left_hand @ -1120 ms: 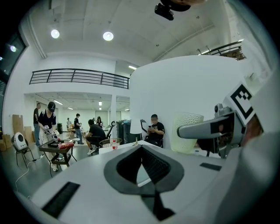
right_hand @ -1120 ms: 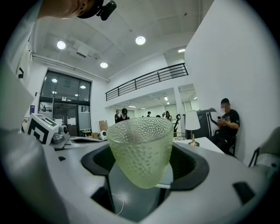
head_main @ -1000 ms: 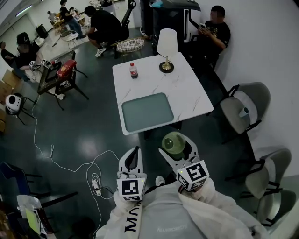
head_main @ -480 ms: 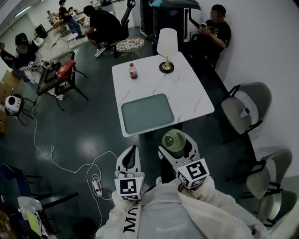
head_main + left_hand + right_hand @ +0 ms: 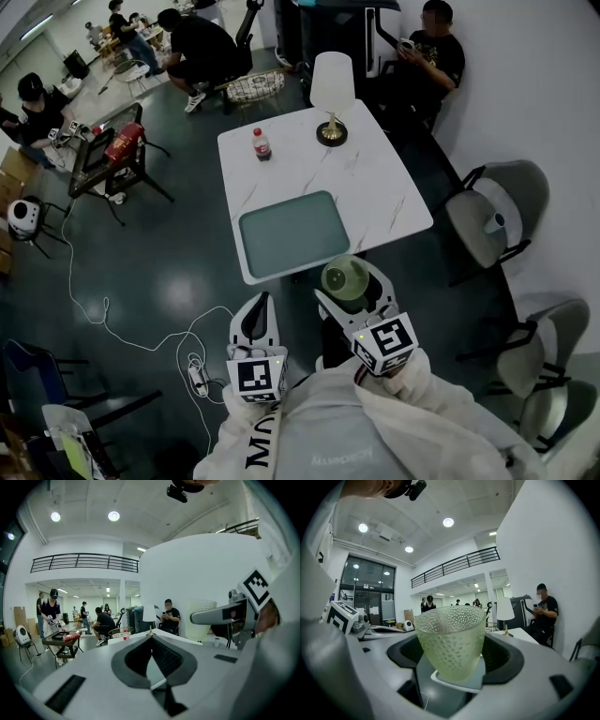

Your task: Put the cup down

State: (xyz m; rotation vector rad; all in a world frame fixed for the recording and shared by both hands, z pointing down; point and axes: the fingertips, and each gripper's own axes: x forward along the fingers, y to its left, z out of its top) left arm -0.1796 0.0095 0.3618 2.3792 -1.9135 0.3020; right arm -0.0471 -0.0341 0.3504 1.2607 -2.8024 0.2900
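Observation:
A pale green, dimpled glass cup (image 5: 451,639) stands upright between the jaws of my right gripper (image 5: 452,645), which are shut on its sides. In the head view the cup (image 5: 345,278) and right gripper (image 5: 349,283) hover just short of the near edge of the white marble table (image 5: 384,178). A grey-green tray (image 5: 292,233) lies on the table's near half. My left gripper (image 5: 257,317) hangs to the left over the floor, and its jaws meet at the tips (image 5: 151,637) with nothing between them. In the left gripper view the cup (image 5: 202,617) shows at the right.
A red-capped bottle (image 5: 261,143) and a white table lamp (image 5: 332,94) stand at the table's far end. Grey chairs (image 5: 487,220) line the right wall. A white cable (image 5: 122,328) runs over the dark floor at the left. Several people sit or stand beyond the table.
Both grippers have moved forward toward the table, and the cup now sits closer to its near edge. The grip on the cup is unchanged.

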